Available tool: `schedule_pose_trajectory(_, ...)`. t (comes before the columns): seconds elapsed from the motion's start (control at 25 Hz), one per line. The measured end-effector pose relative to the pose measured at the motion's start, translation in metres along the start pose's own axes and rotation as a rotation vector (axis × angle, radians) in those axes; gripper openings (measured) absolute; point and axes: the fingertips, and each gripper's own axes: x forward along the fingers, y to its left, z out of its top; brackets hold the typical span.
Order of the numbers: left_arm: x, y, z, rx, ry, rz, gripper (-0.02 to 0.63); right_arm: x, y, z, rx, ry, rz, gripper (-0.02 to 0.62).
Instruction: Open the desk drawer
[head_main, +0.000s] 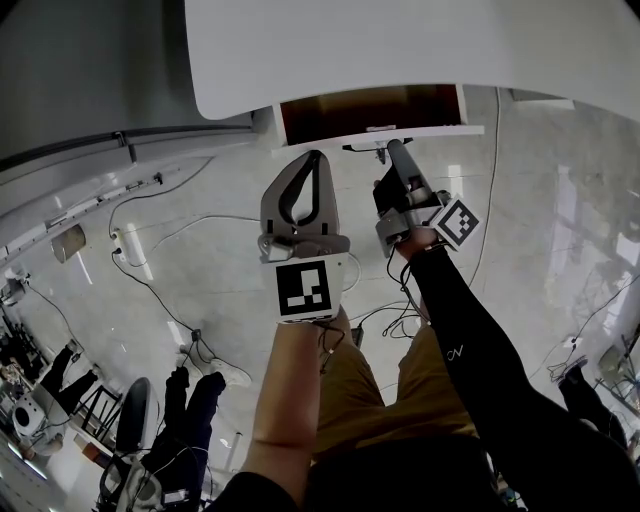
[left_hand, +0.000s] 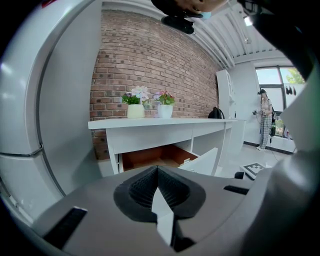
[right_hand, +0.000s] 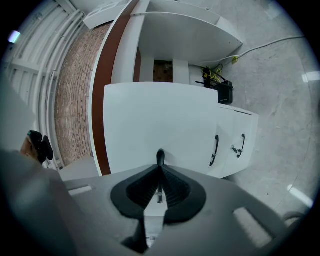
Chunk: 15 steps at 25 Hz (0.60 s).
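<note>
At the drawer front the right gripper pinches the handle — the pull lies straight back toward the person — left gripper, pressed together, empty, farther off.

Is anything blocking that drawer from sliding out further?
Nothing visible does. The right tongs are shut on the drawer handle. The drawer is part open. The left tongs hang shut and empty in front of the desk, apart from it.
</note>
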Motion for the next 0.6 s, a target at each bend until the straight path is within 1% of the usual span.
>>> schedule_pose_trajectory(0.44, 0.006, 0.007, 0.001, -0.007, 0.010, 0.008, 0.006, 0.000, -0.005, -0.001, 0.008, 0.005, -0.024, 0.020)
schedule_pose_trajectory(0.6, -0.003, 0.001, -0.001, 0.002, 0.004, 0.004, 0.006, -0.015, -0.005, -0.005, 0.011, 0.008, -0.027, 0.020)
